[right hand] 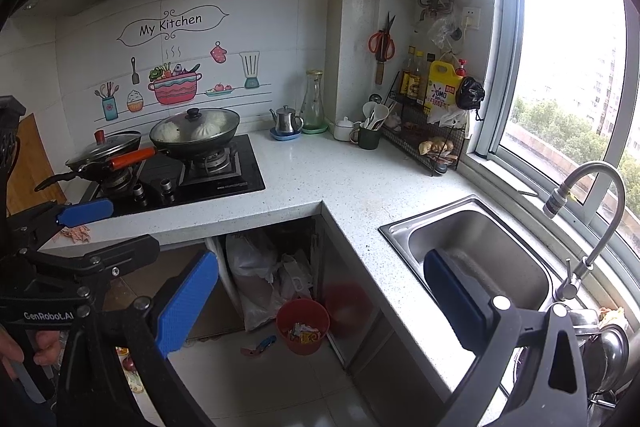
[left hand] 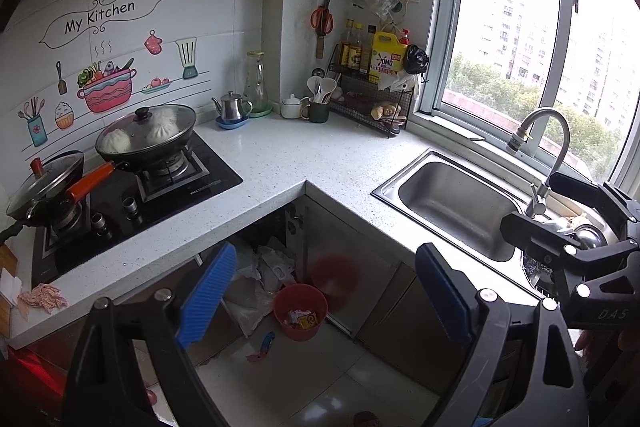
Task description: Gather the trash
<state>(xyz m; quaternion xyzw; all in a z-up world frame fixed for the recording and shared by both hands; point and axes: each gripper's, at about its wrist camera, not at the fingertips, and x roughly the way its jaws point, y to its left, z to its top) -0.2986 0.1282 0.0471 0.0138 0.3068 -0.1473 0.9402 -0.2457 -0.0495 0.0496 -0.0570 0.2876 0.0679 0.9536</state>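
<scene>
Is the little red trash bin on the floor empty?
No, the red trash bin already holds some colourful wrappers at its bottom.

Home kitchen: stove point(left hand: 132, 187), sink point(left hand: 452, 203).

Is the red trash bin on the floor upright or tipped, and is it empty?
Upright and not empty: the red trash bin stands on the floor with its mouth facing up, and wrappers lie inside, well below the rim.

Black-framed left claw point(left hand: 324, 295), ribbed blue pads point(left hand: 208, 293), silver screws, right claw point(right hand: 320, 301) alike (lettered "GenRobot.AI")
</scene>
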